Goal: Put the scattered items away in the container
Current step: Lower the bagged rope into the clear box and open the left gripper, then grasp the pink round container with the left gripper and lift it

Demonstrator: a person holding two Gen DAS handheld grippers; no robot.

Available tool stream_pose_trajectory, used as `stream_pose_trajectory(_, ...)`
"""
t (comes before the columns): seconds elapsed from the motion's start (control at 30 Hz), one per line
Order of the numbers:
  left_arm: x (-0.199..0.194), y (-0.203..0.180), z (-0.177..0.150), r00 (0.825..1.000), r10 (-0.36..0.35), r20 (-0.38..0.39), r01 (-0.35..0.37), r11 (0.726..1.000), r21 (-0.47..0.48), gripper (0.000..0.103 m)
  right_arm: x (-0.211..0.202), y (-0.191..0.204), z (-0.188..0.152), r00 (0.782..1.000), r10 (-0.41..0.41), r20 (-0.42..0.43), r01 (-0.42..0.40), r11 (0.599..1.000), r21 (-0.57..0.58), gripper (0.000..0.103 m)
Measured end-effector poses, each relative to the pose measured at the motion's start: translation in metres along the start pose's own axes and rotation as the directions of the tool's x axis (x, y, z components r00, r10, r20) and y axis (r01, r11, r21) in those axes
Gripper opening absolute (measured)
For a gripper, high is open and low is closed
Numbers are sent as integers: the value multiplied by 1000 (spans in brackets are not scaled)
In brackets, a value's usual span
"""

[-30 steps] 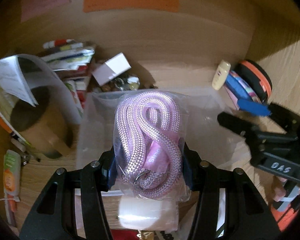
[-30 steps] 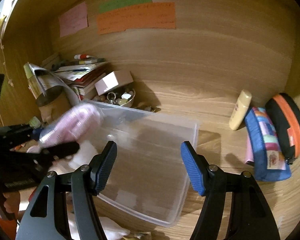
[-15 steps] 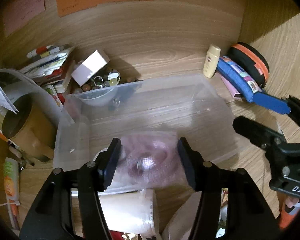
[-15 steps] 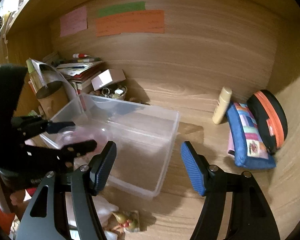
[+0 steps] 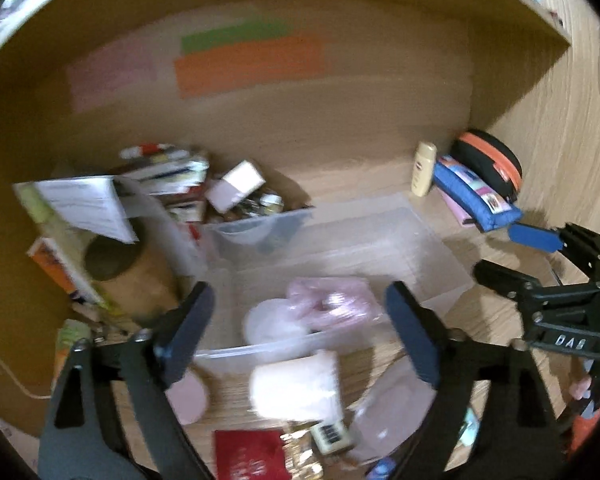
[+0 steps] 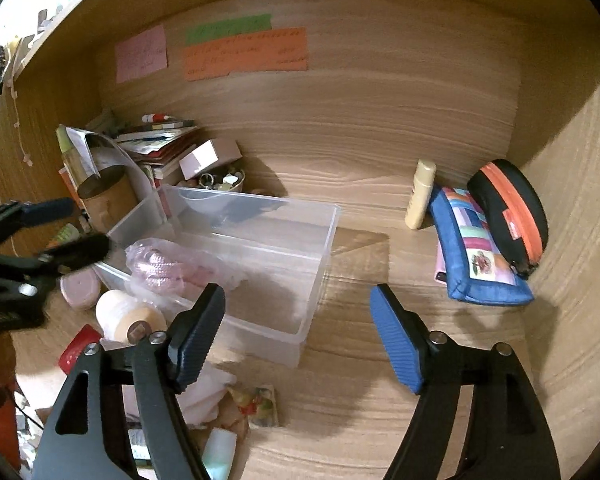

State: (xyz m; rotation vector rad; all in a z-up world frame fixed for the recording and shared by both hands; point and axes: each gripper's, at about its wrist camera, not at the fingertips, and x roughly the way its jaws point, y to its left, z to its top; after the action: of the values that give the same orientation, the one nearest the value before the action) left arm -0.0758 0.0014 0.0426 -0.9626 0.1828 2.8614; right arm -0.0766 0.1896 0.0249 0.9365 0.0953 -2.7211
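Observation:
A clear plastic container (image 6: 320,240) stands on the wooden desk; it also shows in the left wrist view (image 5: 440,248). A bagged pink rope (image 6: 168,266) lies inside it at its left end, also seen in the left wrist view (image 5: 332,306). My left gripper (image 5: 300,332) is open and empty, above the container's near edge; in the right wrist view it shows at the left (image 6: 56,226). My right gripper (image 6: 296,336) is open and empty, in front of the container's right end. Scattered items lie in front: a white roll (image 5: 296,386), a pink round case (image 6: 78,286), a red packet (image 5: 252,456).
A brown cup (image 6: 106,196), stacked books (image 6: 156,140) and a bowl of trinkets (image 6: 220,180) crowd the back left. A cream bottle (image 6: 420,194), a blue pouch (image 6: 476,248) and a black-orange case (image 6: 512,208) sit at the right against the side wall.
My left gripper opened and let the bagged pink rope fall into the container, then pulled back and up. My right gripper also drew back a little.

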Motion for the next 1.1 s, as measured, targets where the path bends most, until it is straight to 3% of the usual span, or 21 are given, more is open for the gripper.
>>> stream_pose_trajectory(0.17,-22,37,-16,997,78,12,-78,997,-27,94,-11,-1,-9,1000,-3,2,3,1000,13,80)
stream_pose_trajectory(0.47,-22,99,-75,979,170,-111,-182,977,-114,94,0,3,-42,996,-15,-86,16,1000,12,80)
stream_pose_trajectory(0.63,-12,107,-97,976,132,-174,-156,979,-134,94,12,4,-61,989,2,-145,0,1000,12,80)
stream_pose_trajectory(0.87,34,104,-107,955,107,-276,-149,980,-135,94,31,11,-75,978,50,-202,-54,998,-15,80)
stream_pose_trajectory(0.93,41,103,-108,953,95,-288,-139,981,-138,94,34,13,-76,977,52,-206,-58,998,-24,75)
stream_pose_trajectory(1.1,57,101,-109,946,80,-313,-129,982,-140,94,46,17,-76,968,67,-240,-79,996,-40,53)
